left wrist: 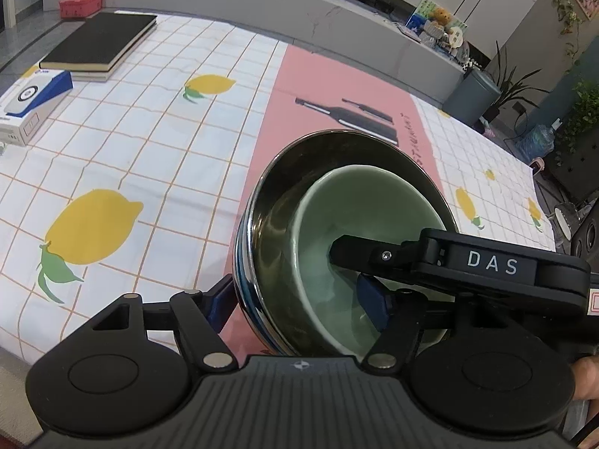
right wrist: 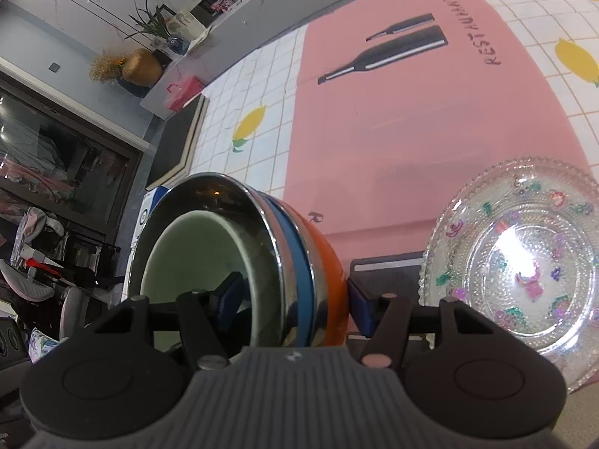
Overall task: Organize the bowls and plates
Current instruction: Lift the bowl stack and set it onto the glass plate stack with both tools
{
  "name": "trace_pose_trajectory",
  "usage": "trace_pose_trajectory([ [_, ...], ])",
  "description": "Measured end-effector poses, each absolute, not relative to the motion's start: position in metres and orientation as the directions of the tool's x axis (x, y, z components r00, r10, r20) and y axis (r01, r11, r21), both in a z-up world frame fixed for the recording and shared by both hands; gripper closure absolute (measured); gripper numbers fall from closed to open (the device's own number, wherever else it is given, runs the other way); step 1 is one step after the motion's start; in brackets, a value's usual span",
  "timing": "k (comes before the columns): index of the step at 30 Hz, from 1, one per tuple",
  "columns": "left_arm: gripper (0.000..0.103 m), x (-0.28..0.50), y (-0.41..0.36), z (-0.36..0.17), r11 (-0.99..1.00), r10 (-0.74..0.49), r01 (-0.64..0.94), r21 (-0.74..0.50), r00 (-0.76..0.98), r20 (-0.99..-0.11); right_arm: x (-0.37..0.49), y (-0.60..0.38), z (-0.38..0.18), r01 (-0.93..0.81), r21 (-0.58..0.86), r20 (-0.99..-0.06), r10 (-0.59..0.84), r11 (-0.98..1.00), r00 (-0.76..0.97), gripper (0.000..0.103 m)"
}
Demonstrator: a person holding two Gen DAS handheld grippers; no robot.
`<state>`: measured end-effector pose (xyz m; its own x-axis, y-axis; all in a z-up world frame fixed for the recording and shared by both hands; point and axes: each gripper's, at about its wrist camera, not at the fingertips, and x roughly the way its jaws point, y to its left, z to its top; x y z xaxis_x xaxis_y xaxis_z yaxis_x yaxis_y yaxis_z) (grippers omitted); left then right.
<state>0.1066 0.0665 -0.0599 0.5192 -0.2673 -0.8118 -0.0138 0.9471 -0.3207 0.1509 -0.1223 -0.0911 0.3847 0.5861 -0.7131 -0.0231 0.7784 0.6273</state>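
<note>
Both of our grippers clamp one nested stack of bowls from opposite sides. Our left gripper pinches its near wall, one pad outside, one inside the green bowl. Our right gripper does the same across the steel rim and orange shell. Just right of it sits a glass plate on the pink mat.

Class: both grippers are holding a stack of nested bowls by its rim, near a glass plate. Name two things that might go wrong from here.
1. The green bowl sits loose and off-centre in the steel bowl; a tilt might slide it out.
2. The bowl stack hangs close to the glass plate; swinging that way might knock it.
</note>
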Motion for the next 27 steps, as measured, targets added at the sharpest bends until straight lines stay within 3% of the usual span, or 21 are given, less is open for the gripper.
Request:
trace_pose_trajectory([
  [13, 0.025, 0.097, 0.036, -0.031, 0.952, -0.259, 0.004, -0.306, 0.543, -0.799, 0.13, -0.156, -0.06, 0.018, 0.65, -0.688, 0.579, 0.759, 0.438, 0.044],
  [27, 0.025, 0.089, -0.041, -0.01, 0.947, -0.315, 0.128, -0.294, 0.547, -0.776, 0.1, -0.238, -0.034, 0.098, 0.658, -0.665, 0.514, 0.747, 0.543, 0.044],
])
